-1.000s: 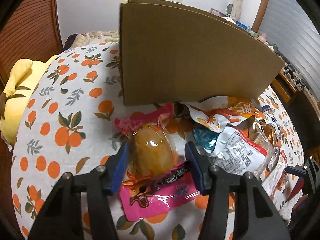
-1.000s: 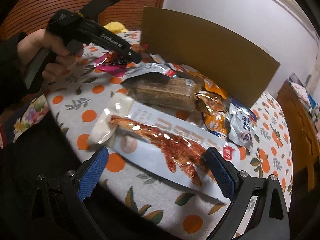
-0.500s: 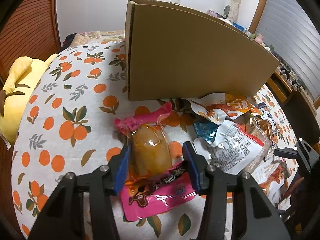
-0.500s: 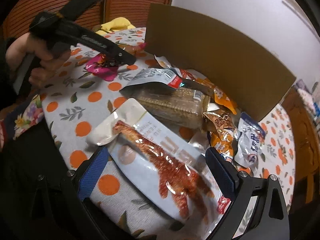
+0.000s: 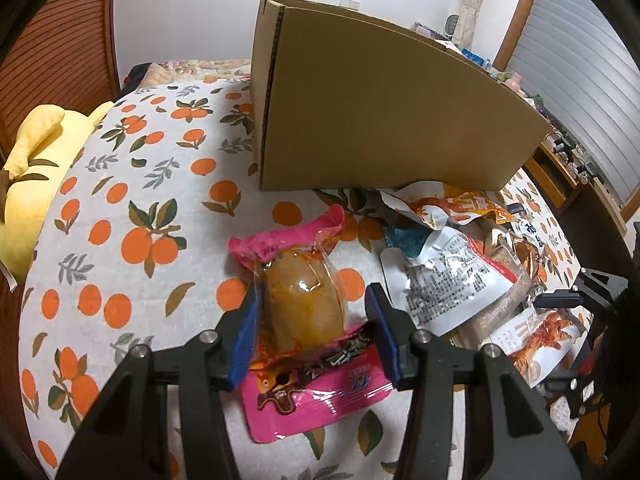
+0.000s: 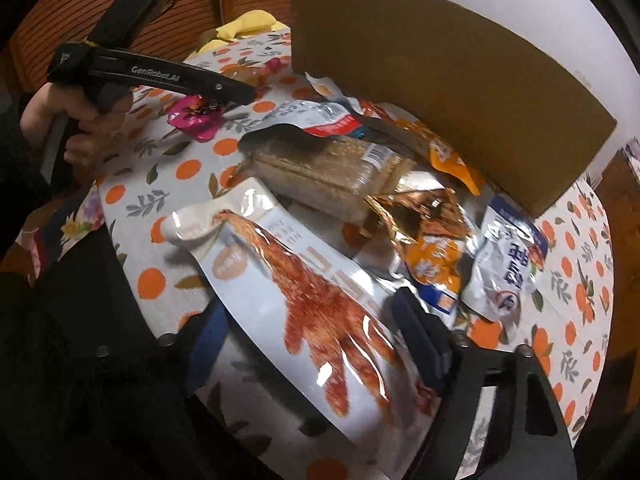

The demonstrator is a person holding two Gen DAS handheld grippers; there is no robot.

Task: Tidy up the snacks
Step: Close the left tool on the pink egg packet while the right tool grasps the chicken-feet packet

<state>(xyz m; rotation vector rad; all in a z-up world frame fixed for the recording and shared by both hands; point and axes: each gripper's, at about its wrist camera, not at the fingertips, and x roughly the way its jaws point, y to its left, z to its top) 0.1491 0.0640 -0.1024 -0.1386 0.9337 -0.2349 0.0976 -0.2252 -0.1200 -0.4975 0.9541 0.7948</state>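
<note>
Orange-print bench (image 5: 120, 208), cardboard box (image 5: 380, 120) behind. Left tool (image 5: 312, 324) straddles pink pouch (image 5: 304, 312), left pad touching, apparently unclamped. Right tool (image 6: 308, 344) apart around chicken-foot pack (image 6: 320, 304).

Both wrist views close over table, perhaps angled down, sharing cardboard box (image 5: 384, 116).

Black handheld grippers with blue finger pads

Silver screws are seen on the left gripper (image 5: 316, 328); white "GenRobot.AI" lettering is printed along its side, gripped by a bare-skinned hand (image 6: 86, 122) below a dark sleeve.
</note>
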